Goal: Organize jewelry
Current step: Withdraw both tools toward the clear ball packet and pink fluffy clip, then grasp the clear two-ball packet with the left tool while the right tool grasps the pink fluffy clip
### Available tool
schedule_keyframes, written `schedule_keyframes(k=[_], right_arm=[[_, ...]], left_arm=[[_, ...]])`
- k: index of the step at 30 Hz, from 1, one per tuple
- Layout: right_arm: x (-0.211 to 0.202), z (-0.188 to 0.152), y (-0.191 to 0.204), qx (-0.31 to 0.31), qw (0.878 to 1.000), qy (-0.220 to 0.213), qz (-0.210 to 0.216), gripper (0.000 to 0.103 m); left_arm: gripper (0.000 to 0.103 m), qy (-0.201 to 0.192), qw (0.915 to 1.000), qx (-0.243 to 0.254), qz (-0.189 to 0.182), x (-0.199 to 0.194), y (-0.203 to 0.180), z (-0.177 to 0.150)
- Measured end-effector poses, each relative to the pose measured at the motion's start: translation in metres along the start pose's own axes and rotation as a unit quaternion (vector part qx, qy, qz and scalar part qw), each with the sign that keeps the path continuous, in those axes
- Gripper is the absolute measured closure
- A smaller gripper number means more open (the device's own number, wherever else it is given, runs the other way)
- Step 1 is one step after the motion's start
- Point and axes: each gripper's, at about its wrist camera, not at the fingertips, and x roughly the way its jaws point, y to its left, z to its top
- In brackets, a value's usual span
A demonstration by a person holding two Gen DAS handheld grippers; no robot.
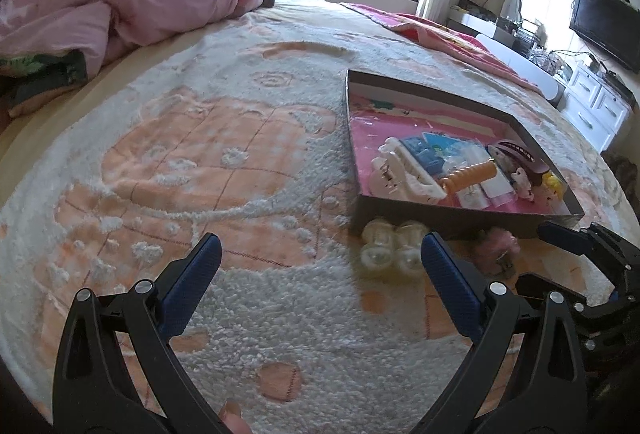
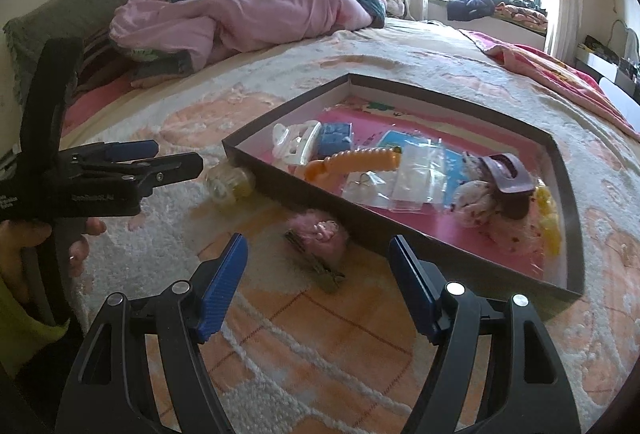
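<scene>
A shallow dark box [image 1: 432, 203] [image 2: 288, 189] with a pink floor lies on the bed. It holds hair clips, an orange spiral clip [image 1: 472, 175] [image 2: 352, 159] and small clear bags [image 2: 400, 181]. Outside its near wall lie a clear yellowish bead ornament [image 1: 394, 248] [image 2: 230, 183] and a pink fluffy hair clip [image 1: 496, 246] [image 2: 320, 238]. My left gripper [image 1: 320, 254] is open and empty, the bead ornament just inside its right finger. My right gripper [image 2: 318, 258] is open and empty, with the pink clip between and just beyond its fingertips.
A fluffy white and orange blanket [image 1: 200, 153] covers the bed. A pink quilt [image 1: 140, 1] is bunched at the far left. A red blanket [image 1: 460, 41] lies beyond the box. A TV [image 1: 608, 25] and white drawers [image 1: 596, 105] stand at the right.
</scene>
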Motion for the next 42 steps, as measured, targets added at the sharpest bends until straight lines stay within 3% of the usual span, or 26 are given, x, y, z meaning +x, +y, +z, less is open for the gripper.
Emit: schedule_keyframes(k=[7,12,19,22,27,30,42], right_arm=[[0.016,0.005,0.003,-0.004,1.000,0.012,0.003,0.033],[0.024,0.007,0.007,-0.012,1.000,0.020,0.009,0.038],[0.035,0.007,-0.001,0.007,0.999,0.038,0.006,0.071],[0.031,0.006,-0.006,0.017,0.999,0.032,0.009,0.075],[0.021,0.004,-0.004,0.011,1.000,0.019,0.010,0.076],[0.016,0.002,-0.003,0.008,1.000,0.016,0.012,0.076],[-0.001,-0.009,-0.006,0.023,1.000,0.011,0.015,0.076]], left_arm=[[0.012,0.011,0.9996,-0.009,-0.023,0.006,0.009,-0.001],[0.017,0.021,0.9987,0.002,-0.046,0.010,0.002,-0.004],[0.025,0.030,0.9968,0.015,-0.072,0.022,-0.012,-0.005],[0.033,0.039,0.9960,0.011,-0.080,0.029,-0.014,-0.004],[0.049,0.045,0.9950,0.012,-0.089,0.035,-0.020,-0.004],[0.066,0.047,0.9942,0.021,-0.094,0.036,-0.025,-0.004],[0.067,0.041,0.9947,0.037,-0.086,0.025,-0.034,-0.007]])
